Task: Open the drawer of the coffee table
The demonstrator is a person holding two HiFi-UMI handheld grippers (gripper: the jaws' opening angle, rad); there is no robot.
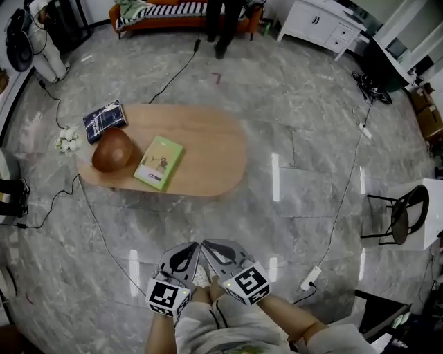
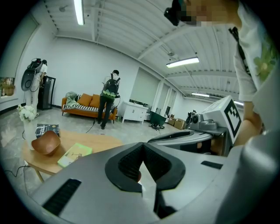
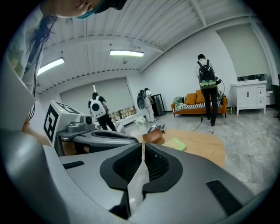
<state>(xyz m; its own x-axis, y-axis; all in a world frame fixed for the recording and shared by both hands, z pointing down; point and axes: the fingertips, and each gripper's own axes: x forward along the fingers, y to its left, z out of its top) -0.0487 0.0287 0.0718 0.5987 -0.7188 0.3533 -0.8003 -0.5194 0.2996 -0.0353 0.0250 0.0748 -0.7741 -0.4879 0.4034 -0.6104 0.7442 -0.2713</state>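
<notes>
The oval wooden coffee table (image 1: 208, 152) stands on the grey floor well ahead of me; no drawer shows from here. On it lie a brown bowl (image 1: 113, 150), a green book (image 1: 159, 162) and a dark blue book (image 1: 104, 119). My left gripper (image 1: 190, 250) and right gripper (image 1: 213, 247) hang side by side near my body, far short of the table, both shut and empty. The left gripper view has its shut tips (image 2: 142, 146) with the table (image 2: 103, 141) off to the left. In the right gripper view, the shut tips (image 3: 143, 146) point toward the table (image 3: 203, 144).
White flowers (image 1: 68, 140) stand at the table's left end. Cables cross the floor, with a power strip (image 1: 309, 278) to my right. A black chair (image 1: 405, 214) is at the right. A person (image 1: 223, 21) stands by the orange sofa (image 1: 173, 15); a white cabinet (image 1: 322, 24) is behind.
</notes>
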